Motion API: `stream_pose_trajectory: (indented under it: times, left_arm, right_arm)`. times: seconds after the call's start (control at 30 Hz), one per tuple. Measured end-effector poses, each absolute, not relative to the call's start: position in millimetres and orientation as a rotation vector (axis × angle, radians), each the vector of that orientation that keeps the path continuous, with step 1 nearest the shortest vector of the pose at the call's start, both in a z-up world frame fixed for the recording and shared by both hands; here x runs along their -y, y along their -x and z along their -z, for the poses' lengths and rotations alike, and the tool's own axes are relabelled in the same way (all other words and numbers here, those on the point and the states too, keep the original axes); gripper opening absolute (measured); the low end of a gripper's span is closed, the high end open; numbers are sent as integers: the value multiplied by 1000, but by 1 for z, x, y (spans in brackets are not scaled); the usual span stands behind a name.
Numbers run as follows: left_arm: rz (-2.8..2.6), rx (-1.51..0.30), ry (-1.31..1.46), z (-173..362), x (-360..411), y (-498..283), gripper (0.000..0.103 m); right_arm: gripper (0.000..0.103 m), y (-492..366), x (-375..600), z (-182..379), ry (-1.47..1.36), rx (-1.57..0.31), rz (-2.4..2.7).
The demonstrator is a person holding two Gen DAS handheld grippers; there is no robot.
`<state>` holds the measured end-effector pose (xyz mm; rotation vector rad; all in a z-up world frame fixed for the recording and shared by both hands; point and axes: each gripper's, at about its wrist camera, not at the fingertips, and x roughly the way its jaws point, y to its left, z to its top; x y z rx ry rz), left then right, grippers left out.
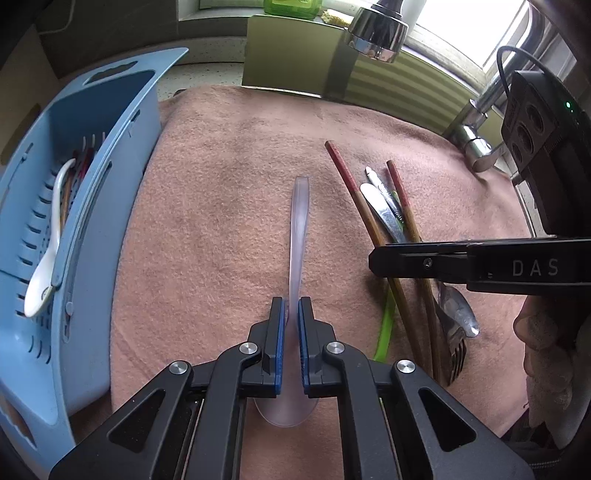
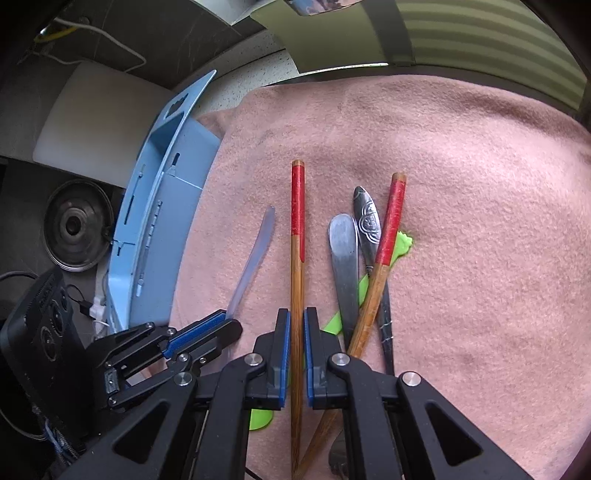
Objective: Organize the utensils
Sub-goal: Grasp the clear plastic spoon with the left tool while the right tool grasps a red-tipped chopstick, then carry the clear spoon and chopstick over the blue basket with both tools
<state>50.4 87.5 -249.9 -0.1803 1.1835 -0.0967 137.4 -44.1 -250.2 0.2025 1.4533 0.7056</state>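
**Both grippers clamped on utensils over the pink towel**

Left wrist view: the left gripper is clenched on the handle of a clear plastic spoon, blue pads pressing both sides just above the bowl, the handle running away toward the towel's far edge. The spoon lies near the middle of the pink towel. Along the towel's left edge stands a blue utensil basket with a white ceramic spoon leaning inside it. Toward the right edge lies a pile: two red-tipped chopsticks, metal handles, a fork and a green plastic utensil. The right gripper reaches in over that pile from the right. A chrome faucet hangs beyond the far edge.

Right wrist view: the right gripper is closed on the straighter red-tipped chopstick, which passes between its pads. Just right, a metal spoon handle, an ornate metal handle and the second chopstick cross over the green utensil. At the lower left, the left gripper holds the clear spoon beside the blue basket.
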Motion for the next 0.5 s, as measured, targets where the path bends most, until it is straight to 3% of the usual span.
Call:
stream_pose_trajectory:
  times: [0.5]
  left_arm:
    - [130,-1197,158,252,-76,-50,6]
  right_arm:
    - [6,-132,48,235,-220,-1425,-711]
